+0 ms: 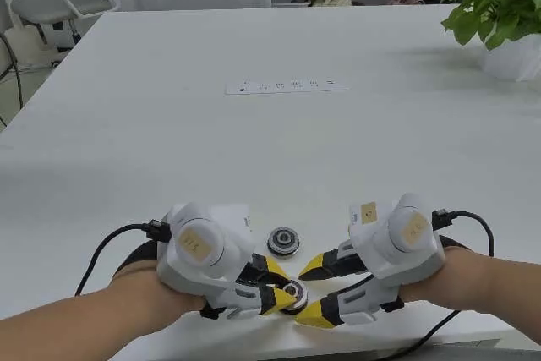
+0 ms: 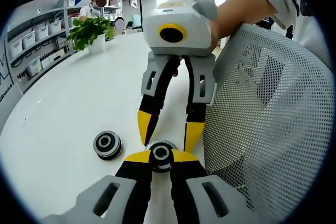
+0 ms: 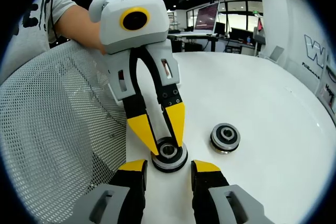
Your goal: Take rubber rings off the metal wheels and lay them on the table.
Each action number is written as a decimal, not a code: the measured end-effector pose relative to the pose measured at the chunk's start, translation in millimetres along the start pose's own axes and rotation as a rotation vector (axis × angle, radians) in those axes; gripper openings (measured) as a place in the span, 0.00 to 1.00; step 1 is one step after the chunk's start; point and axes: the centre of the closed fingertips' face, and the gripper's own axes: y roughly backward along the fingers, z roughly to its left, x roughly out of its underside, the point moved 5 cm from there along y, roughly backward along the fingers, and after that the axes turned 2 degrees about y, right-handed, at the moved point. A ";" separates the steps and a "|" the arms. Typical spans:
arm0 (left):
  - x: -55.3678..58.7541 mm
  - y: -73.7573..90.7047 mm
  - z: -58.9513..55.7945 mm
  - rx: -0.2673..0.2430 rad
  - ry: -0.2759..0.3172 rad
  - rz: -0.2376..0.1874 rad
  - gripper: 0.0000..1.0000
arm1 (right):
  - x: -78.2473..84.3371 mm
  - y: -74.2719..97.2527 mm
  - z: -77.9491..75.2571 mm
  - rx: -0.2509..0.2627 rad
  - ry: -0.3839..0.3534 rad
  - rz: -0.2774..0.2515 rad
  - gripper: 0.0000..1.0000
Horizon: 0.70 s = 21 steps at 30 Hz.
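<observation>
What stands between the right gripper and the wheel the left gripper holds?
Nothing visible: the right gripper, fingers open, faces the wheel directly. The left gripper clamps it from opposite; the second wheel lies aside.

White table (image 1: 169, 116) bears power strip (image 1: 286, 86); potted plant (image 1: 499, 6); loose wheel (image 1: 283, 241).

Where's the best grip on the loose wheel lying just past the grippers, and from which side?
Probably the outer rim of the loose wheel, jaws across its width, coming straight down from above. It lies flat on the table, hub up, so the rim's opposite sides are the faces to pinch. The right gripper is open; the left gripper is shut on the other wheel.
</observation>
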 end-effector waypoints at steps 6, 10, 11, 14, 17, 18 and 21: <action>0.6 0.9 -0.3 0.000 0.001 -0.006 0.07 | -0.8 -1.4 -1.9 0.006 -0.035 -0.025 0.30; 0.9 1.3 -0.2 0.000 0.003 -0.009 0.07 | 0.4 -1.5 -2.0 0.005 -0.049 -0.032 0.28; 1.0 1.3 -0.2 0.000 0.003 -0.011 0.07 | 0.5 -1.4 -2.3 0.003 -0.054 -0.034 0.27; 1.2 1.8 -0.3 0.002 0.005 -0.015 0.07 | -0.4 -1.4 -2.2 0.000 -0.061 -0.042 0.26; 1.4 1.8 -0.1 0.002 0.006 -0.017 0.07 | -0.4 -1.6 -0.7 -0.007 -0.064 -0.045 0.25; 1.5 1.9 -0.2 0.002 0.006 -0.018 0.07 | -0.6 -1.2 -0.7 -0.006 -0.062 -0.045 0.24; 1.8 1.8 0.2 0.002 0.007 -0.021 0.07 | 0.0 -0.4 -0.6 -0.006 -0.064 -0.047 0.24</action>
